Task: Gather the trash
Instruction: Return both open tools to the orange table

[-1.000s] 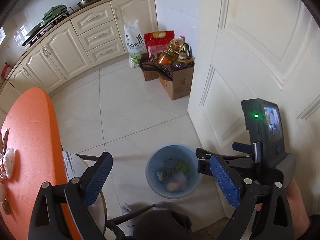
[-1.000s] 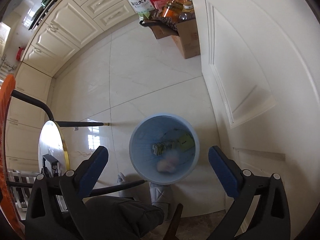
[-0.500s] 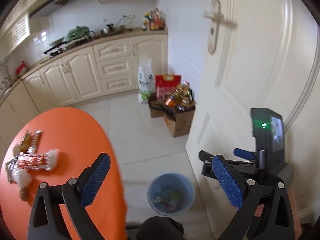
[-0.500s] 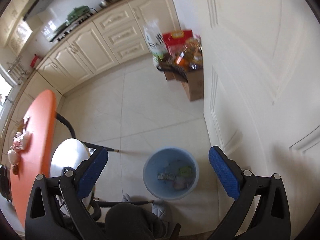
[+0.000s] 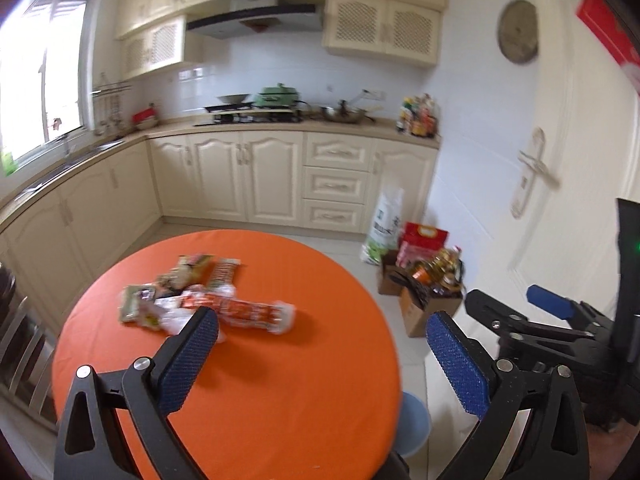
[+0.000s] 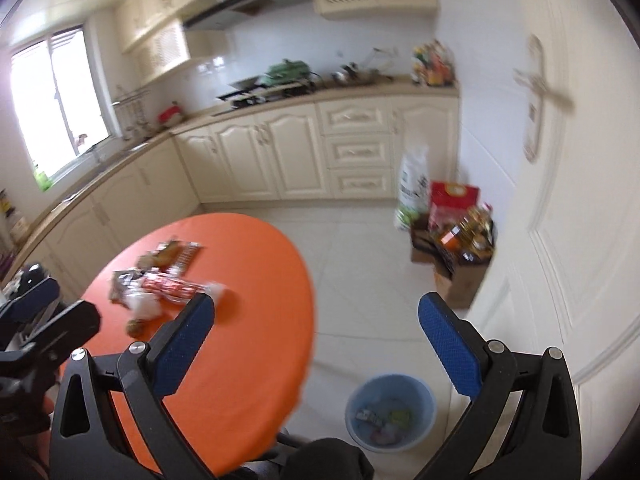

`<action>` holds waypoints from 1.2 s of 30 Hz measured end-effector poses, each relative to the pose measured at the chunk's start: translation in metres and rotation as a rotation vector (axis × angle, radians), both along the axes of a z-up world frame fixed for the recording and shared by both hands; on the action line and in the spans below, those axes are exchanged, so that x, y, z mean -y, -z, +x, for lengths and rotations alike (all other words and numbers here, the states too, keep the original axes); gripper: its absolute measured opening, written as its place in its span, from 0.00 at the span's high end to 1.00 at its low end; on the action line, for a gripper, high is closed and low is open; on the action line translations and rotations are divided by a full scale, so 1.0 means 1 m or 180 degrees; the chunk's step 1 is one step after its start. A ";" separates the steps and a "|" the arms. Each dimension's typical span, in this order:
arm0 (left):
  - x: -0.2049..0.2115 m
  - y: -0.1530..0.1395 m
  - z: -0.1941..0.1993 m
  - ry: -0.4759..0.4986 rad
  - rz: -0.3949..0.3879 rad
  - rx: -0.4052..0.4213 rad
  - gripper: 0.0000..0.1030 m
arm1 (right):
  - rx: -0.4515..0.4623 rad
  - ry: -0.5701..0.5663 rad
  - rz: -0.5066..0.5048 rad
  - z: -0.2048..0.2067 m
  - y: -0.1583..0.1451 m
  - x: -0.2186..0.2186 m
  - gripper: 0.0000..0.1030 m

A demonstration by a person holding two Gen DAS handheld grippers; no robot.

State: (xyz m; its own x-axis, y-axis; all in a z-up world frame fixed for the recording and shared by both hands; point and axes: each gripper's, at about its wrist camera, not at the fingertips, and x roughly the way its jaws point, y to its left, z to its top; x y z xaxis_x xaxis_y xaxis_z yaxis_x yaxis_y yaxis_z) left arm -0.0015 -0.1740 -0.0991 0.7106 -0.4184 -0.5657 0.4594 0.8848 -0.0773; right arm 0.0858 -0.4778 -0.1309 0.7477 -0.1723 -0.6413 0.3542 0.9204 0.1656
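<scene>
- One round orange counter point(image 5: 280, 360).
- One blue trash bin point(image 6: 390, 416) on the floor.
- Two cardboard boxes point(image 5: 430, 308) of groceries.
- One white rice sack point(image 5: 384, 226).
- A blurred wrapper heap point(image 5: 192, 296), uncountable.

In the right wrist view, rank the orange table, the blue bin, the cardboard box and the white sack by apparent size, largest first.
1. orange table, by far the largest.
2. blue bin.
3. cardboard box and white sack: too close to rank; both stand farther from the camera, so they look smaller.
</scene>
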 end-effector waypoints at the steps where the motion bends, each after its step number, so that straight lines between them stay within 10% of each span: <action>1: -0.013 0.000 -0.005 -0.0084 -0.0029 0.0015 0.01 | 0.0040 -0.0084 -0.0055 0.004 -0.008 -0.014 0.00; 21: -0.140 -0.024 -0.094 -0.1029 -0.0160 0.0160 0.01 | 0.0434 -0.1104 -0.0378 0.049 -0.054 -0.164 0.00; 36: -0.156 -0.017 -0.017 -0.1301 -0.0059 -0.0196 0.01 | 0.0108 -0.1171 -0.0350 0.096 -0.011 -0.173 0.00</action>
State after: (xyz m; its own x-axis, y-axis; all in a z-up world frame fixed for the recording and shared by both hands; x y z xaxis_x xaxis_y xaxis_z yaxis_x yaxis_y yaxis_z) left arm -0.0186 -0.0178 -0.0821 0.7854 -0.1191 -0.6074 0.0643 0.9917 -0.1113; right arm 0.1822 -0.3047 -0.1204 0.7928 0.0451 -0.6078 -0.0072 0.9979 0.0646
